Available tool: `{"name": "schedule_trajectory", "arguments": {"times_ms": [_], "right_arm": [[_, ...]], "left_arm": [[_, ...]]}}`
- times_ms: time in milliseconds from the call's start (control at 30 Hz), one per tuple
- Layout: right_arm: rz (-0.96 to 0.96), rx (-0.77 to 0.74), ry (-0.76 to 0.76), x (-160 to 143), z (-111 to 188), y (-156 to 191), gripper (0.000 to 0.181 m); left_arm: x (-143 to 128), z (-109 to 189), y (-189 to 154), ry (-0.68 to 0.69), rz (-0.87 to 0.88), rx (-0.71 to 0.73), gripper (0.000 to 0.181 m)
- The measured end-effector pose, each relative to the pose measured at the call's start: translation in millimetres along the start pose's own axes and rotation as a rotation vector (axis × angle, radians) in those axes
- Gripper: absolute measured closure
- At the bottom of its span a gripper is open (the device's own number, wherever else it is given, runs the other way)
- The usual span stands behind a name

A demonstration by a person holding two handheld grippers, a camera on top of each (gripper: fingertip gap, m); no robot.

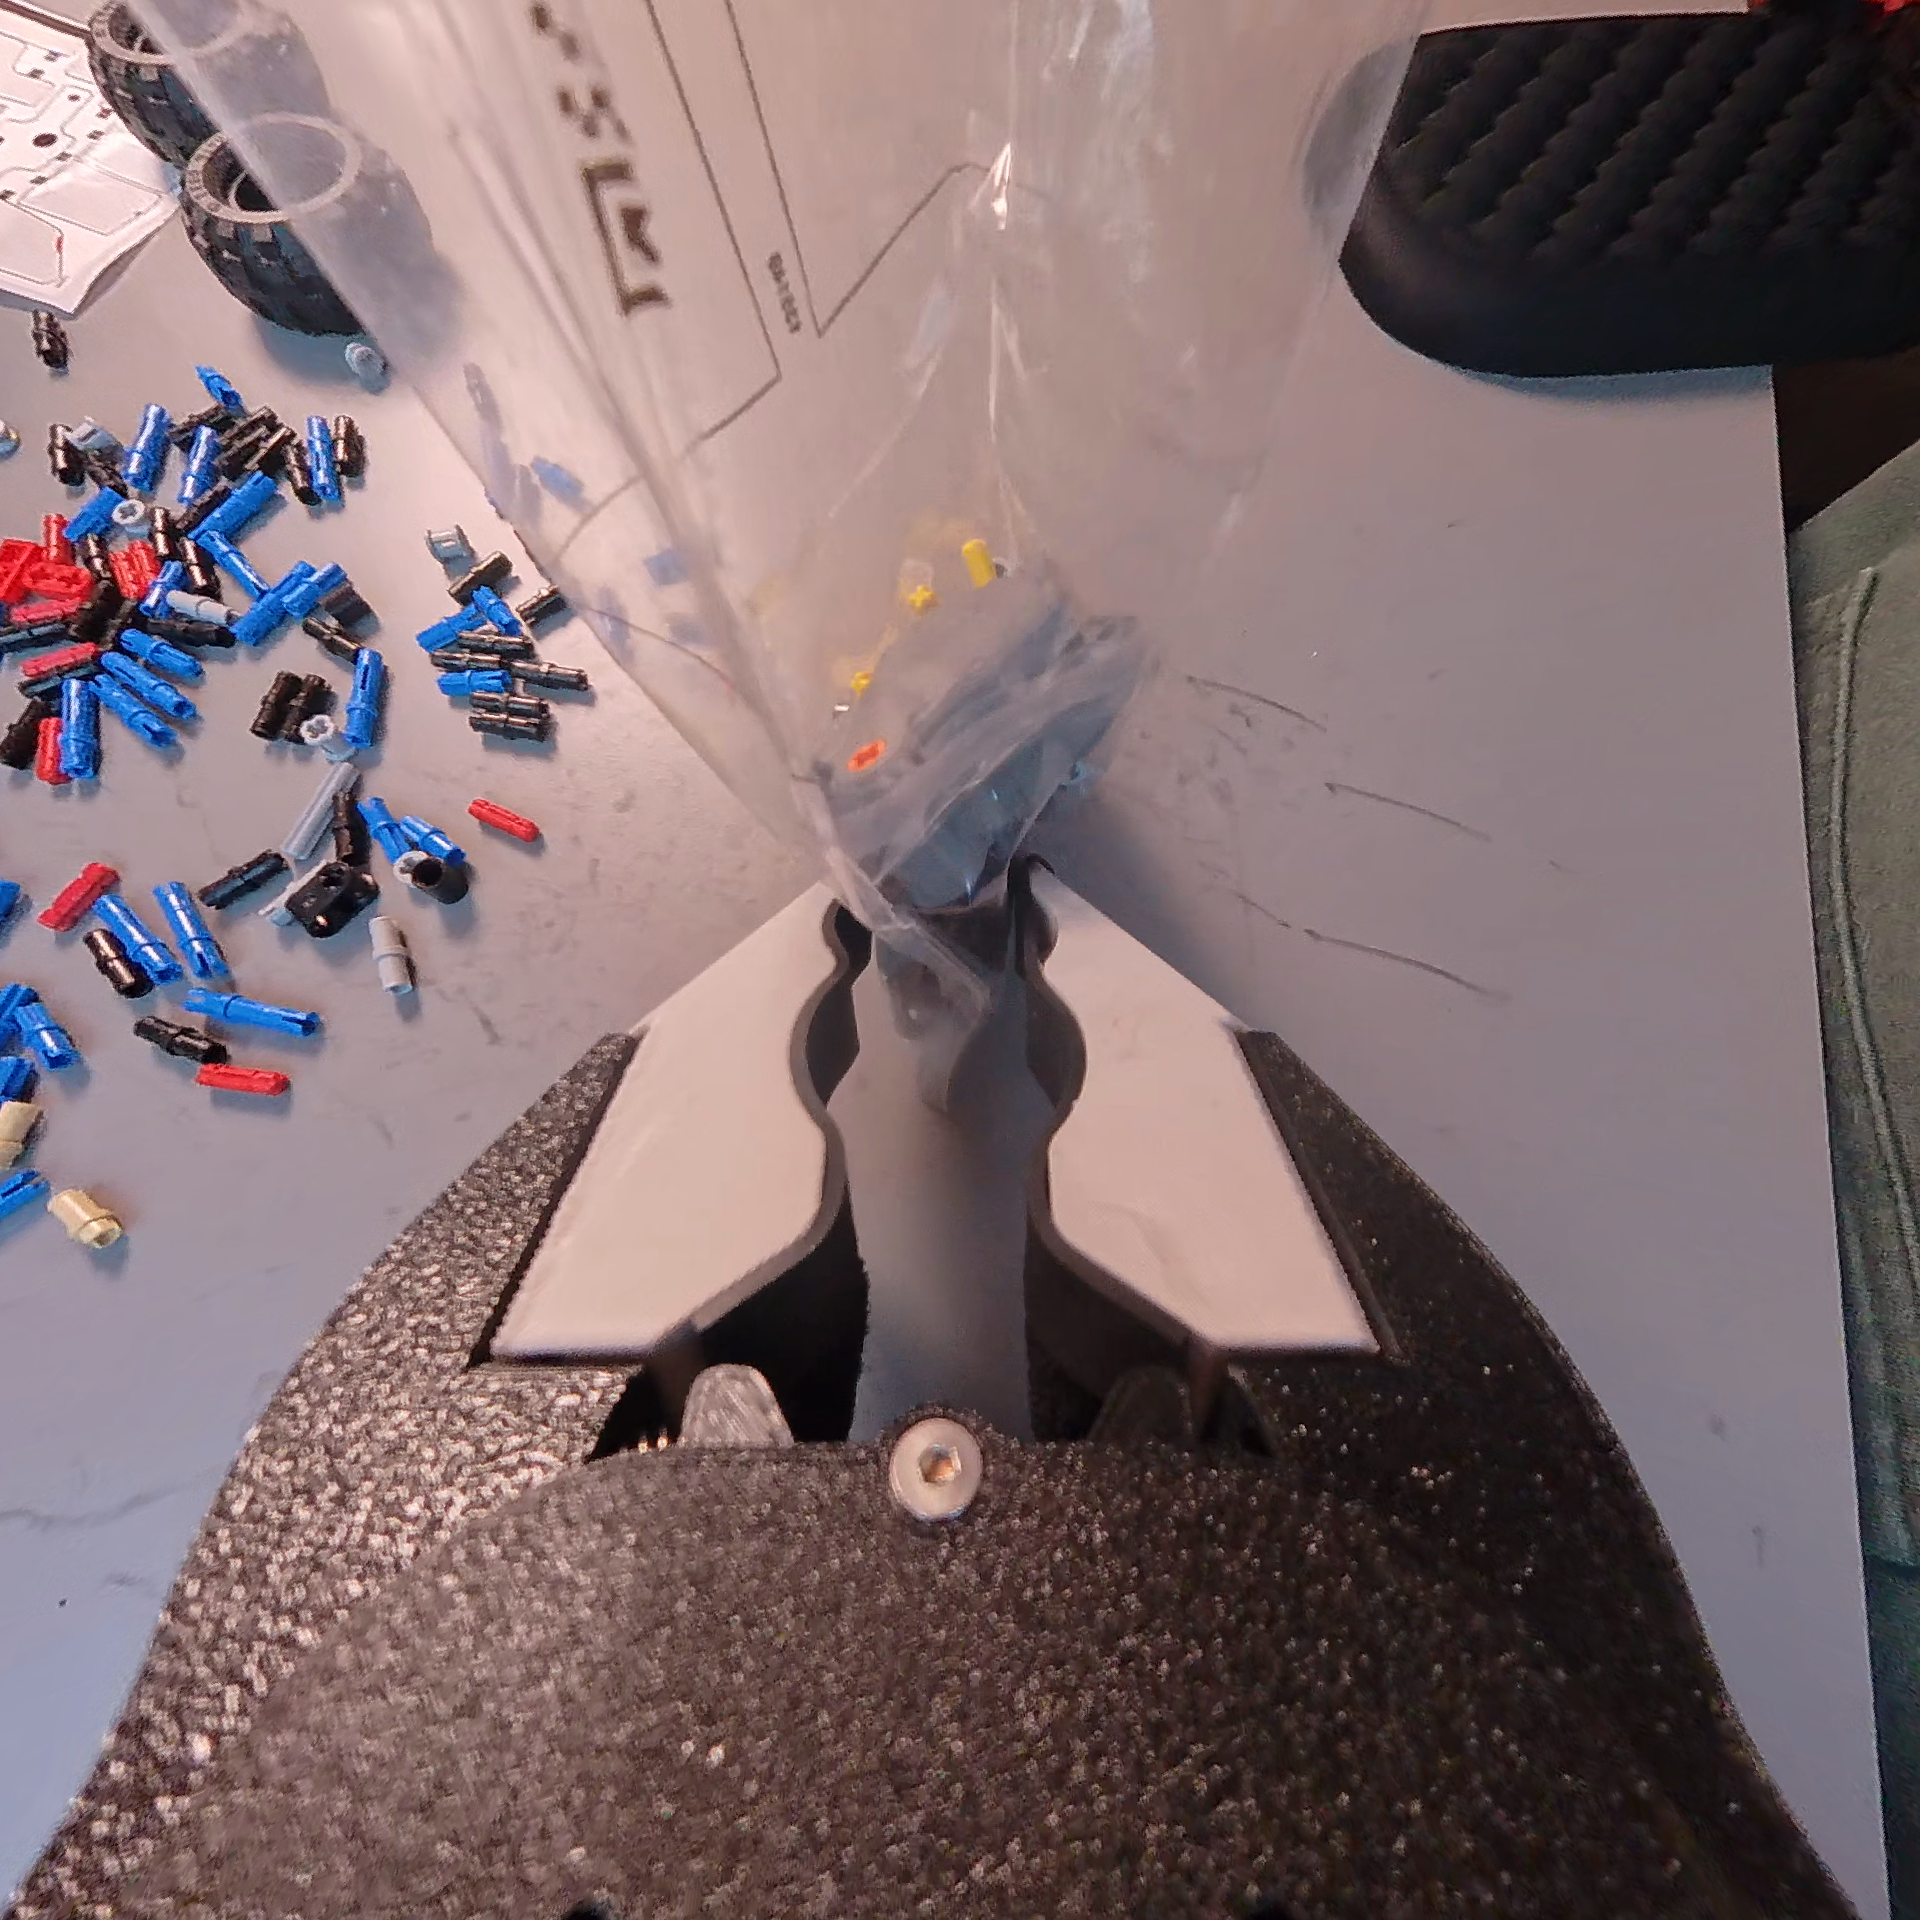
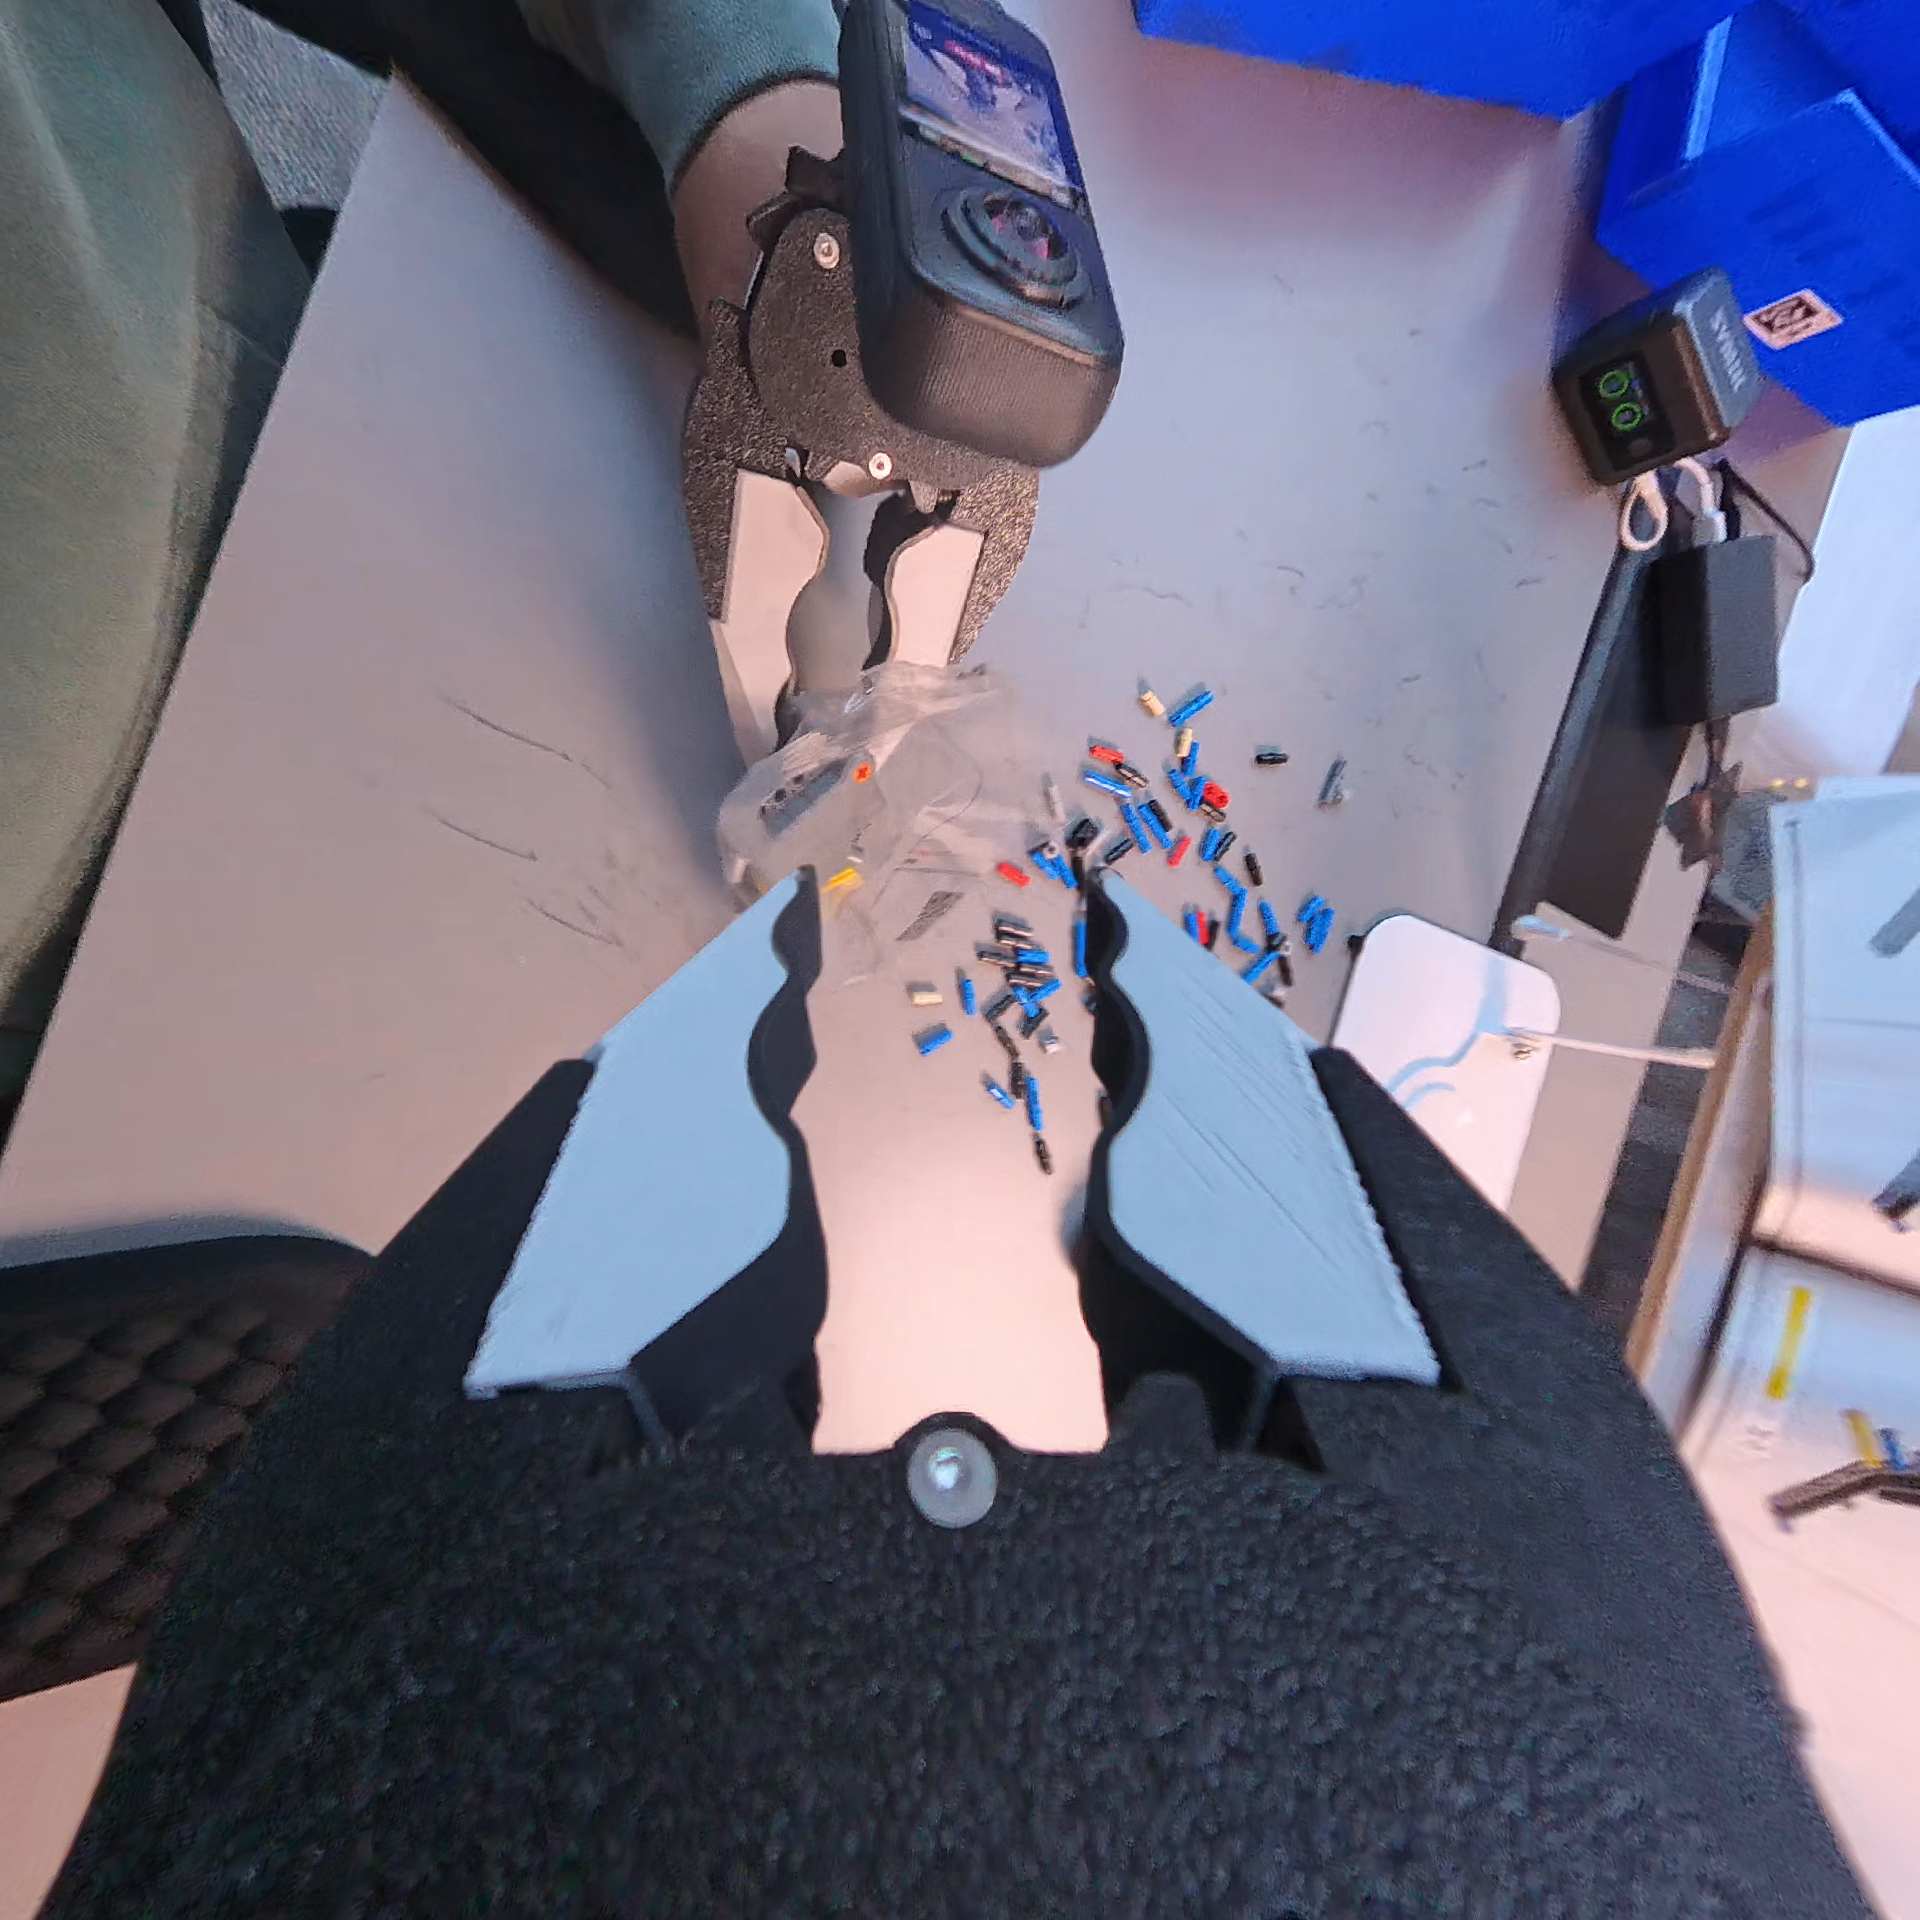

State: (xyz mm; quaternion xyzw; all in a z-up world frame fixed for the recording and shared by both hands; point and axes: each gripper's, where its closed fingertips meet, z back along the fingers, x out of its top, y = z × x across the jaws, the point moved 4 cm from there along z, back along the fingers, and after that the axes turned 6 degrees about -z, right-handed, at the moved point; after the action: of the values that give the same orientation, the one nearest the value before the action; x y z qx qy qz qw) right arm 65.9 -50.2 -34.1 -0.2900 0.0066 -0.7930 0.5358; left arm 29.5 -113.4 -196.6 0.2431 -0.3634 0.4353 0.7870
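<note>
My left gripper (image 1: 935, 904) is shut on the bottom corner of a clear plastic bag (image 1: 831, 416). The bag rises up and away from the fingers. Dark grey parts (image 1: 997, 769) and small yellow pieces (image 1: 971, 561) are bunched in the pinched corner. In the right wrist view the left gripper (image 2: 831, 675) points down at the table with the crumpled bag (image 2: 883, 790) under it. My right gripper (image 2: 951, 894) is open and empty, above the table, its left fingertip just past the bag's near edge. Many small blue, black and red pins (image 1: 156, 623) lie scattered beside the bag (image 2: 1143, 821).
Two black tyres (image 1: 281, 239) and a printed sheet (image 1: 62, 177) lie at the far left. A black textured pad (image 1: 1642, 187) lies beyond the bag. Blue bins (image 2: 1766, 156), a small black device (image 2: 1652, 384) and a white object (image 2: 1444, 1029) stand on the right. The person's green clothing (image 2: 104, 416) borders the table edge. The tips of one gripper are about 15 centimetres away from the tips of the other.
</note>
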Motion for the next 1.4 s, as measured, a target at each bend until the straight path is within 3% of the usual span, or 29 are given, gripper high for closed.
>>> {"name": "schedule_trajectory", "arguments": {"times_ms": [133,300,367,400,467,567,667,767,900,933,1033,1133,1233,1400], "right_arm": [[-0.212,0.03,-0.122,-27.8,-10.1,15.2,0.117],[-0.464,0.008,-0.306,-63.6,-84.8,36.5,0.091],[-0.498,-0.027,-0.367,-63.6,-102.9,38.3,0.101],[-0.492,-0.047,-0.39,-62.6,-105.3,37.5,0.119],[-0.438,-0.066,-0.451,-58.3,-99.1,39.6,0.148],[-0.409,-0.136,-0.543,-58.9,-79.8,36.5,0.154],[-0.456,-0.107,-0.571,-68.5,-77.3,40.9,0.154],[-0.497,-0.082,-0.495,-85.2,-92.7,47.1,0.129],[-0.515,-0.077,-0.512,-83.4,-91.9,43.7,0.121],[-0.501,-0.093,-0.5,-82.8,-93.7,42.2,0.122],[-0.443,-0.132,-0.49,-81.4,-94.5,41.4,0.156],[-0.496,-0.137,-0.58,-80.1,-81.8,37.2,0.159],[-0.511,-0.102,-0.606,-80.6,-77.3,39.2,0.157],[-0.459,-0.111,-0.549,-80.5,-90.9,47.8,0.145]], "left_arm": [[-1.8,2.4,2.5,0.009,0.017,-0.001,0.153],[10.6,14.3,4.5,-0.094,0.022,-0.006,0.136],[16.4,15.6,4.6,-0.146,0.035,-0.017,0.137],[17.7,15.2,5.6,-0.159,0.041,-0.02,0.142],[17.5,16.1,9.8,-0.165,0.041,-0.012,0.162],[28.1,29.0,12.7,-0.266,0.035,-0.02,0.173],[31.2,35.6,10.7,-0.299,0.009,-0.023,0.173],[20.1,24.4,9.5,-0.24,0.038,-0.052,0.14],[27.4,14.1,10.2,-0.244,0.009,-0.049,0.132],[29.2,10.5,12.3,-0.234,0.008,-0.047,0.132],[31.5,7.1,22.2,-0.209,0.016,-0.006,0.166],[37.2,20.7,24.0,-0.3,0.065,-0.035,0.176],[35.9,27.2,17.7,-0.333,0.069,-0.095,0.176],[27.3,21.6,7.7,-0.29,-0.006,-0.1,0.154]]}}
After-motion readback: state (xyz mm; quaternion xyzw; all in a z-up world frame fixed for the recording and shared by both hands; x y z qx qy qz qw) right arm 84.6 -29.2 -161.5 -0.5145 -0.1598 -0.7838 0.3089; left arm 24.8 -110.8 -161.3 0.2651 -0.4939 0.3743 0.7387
